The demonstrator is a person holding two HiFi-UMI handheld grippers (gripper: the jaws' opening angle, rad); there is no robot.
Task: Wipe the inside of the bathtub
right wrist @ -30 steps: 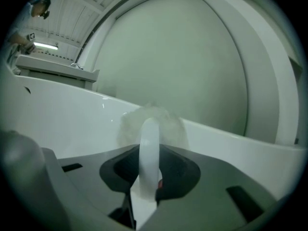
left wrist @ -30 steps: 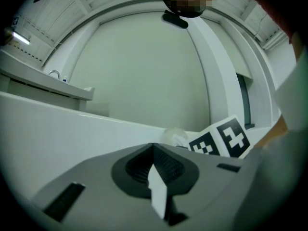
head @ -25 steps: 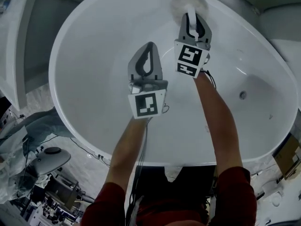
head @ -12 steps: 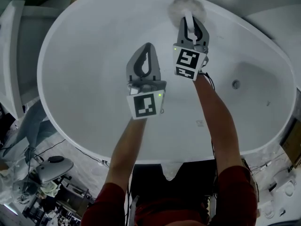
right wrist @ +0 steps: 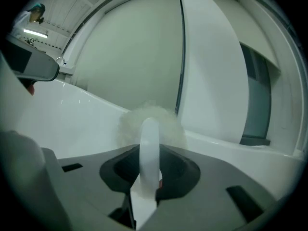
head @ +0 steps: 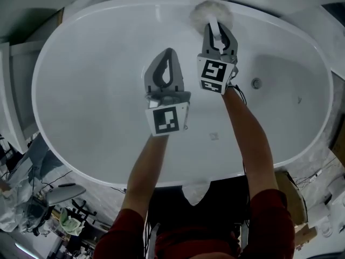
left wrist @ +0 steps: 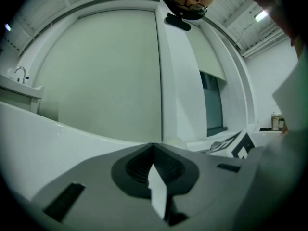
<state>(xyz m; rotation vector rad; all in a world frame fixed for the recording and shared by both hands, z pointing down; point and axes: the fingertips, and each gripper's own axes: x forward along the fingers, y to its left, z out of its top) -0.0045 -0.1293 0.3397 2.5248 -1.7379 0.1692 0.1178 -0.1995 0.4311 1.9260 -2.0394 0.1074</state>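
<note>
A white oval bathtub [head: 91, 90] fills the head view. My right gripper [head: 218, 32] is shut on the white handle [right wrist: 149, 148] of a fluffy round brush [head: 210, 14], whose head rests against the far inner wall near the rim. In the right gripper view the fluffy brush [right wrist: 150, 121] sits just past the jaws against the tub wall. My left gripper [head: 164, 69] hangs over the tub's middle, left of the right one, shut with nothing in it. The left gripper [left wrist: 155, 163] shows its jaws meeting at a point.
The drain [head: 256, 83] lies in the tub floor to the right of my right arm. Cluttered floor with cables and equipment [head: 48, 209] lies below the tub's near rim. A white cabinet edge [head: 11, 90] stands at the left.
The view has swung so the tub sits more level and the drain has shifted left and up. Both grippers keep nearly the same places, the brush still on the far wall.
</note>
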